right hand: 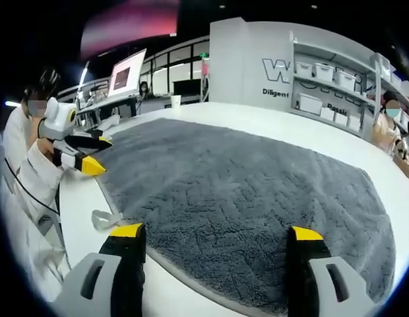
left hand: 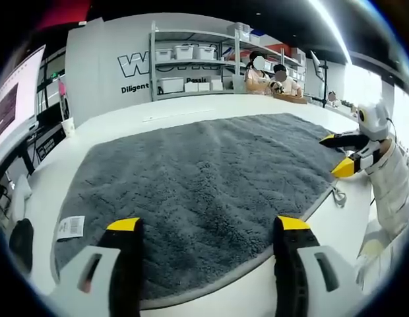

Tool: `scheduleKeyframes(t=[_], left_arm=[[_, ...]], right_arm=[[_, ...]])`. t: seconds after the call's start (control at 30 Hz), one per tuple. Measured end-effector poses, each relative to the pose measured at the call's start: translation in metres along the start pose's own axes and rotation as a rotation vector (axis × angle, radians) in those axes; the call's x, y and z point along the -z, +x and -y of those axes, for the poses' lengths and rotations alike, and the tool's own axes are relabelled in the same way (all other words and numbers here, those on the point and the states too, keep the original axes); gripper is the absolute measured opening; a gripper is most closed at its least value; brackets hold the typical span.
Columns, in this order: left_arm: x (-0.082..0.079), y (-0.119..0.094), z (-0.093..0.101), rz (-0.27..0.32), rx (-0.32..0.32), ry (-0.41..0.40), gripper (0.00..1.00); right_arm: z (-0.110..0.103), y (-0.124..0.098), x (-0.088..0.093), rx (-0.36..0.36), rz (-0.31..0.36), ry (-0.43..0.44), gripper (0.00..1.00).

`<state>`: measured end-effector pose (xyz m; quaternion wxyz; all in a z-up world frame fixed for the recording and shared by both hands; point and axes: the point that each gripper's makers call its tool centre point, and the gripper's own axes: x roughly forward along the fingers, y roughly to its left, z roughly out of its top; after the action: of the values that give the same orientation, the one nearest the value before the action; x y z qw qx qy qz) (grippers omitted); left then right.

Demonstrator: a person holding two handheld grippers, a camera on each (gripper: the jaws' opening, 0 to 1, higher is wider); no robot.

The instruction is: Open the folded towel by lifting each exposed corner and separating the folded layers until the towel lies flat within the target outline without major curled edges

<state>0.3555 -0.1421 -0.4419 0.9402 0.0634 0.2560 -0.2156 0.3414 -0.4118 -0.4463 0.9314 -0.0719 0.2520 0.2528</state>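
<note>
A grey fluffy towel (left hand: 204, 172) lies spread out flat on the white table (left hand: 171, 109), with a white tag (left hand: 71, 226) at one corner and a small hanging loop (left hand: 339, 195) at another. My left gripper (left hand: 209, 224) stands open above the towel's near edge, holding nothing. My right gripper (left hand: 336, 153) comes in from the right, its yellow-tipped jaws apart over the towel's edge. In the right gripper view the towel (right hand: 244, 191) spreads ahead of the open right gripper (right hand: 217, 232). The left gripper (right hand: 99, 153) hangs open at the far corner, beside the loop (right hand: 102, 220).
A person in a white sleeve (left hand: 389, 178) holds the grippers at the table's edge. A paper cup (left hand: 69, 125) stands at the far left of the table. Shelves with white bins (left hand: 185, 53) line the back wall, and people sit at the rear (left hand: 270, 76). A monitor (right hand: 125, 78) stands behind.
</note>
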Motion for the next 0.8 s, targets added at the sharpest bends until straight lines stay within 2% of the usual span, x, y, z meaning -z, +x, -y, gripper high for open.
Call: scheduleKeyframes(t=[0.8], left_arm=[[0.0,-0.0016,0.0,-0.032,0.036,0.023,0.81]], right_arm=[[-0.0004,0.0,-0.0004,-0.004,0.018,-0.001,0.87]])
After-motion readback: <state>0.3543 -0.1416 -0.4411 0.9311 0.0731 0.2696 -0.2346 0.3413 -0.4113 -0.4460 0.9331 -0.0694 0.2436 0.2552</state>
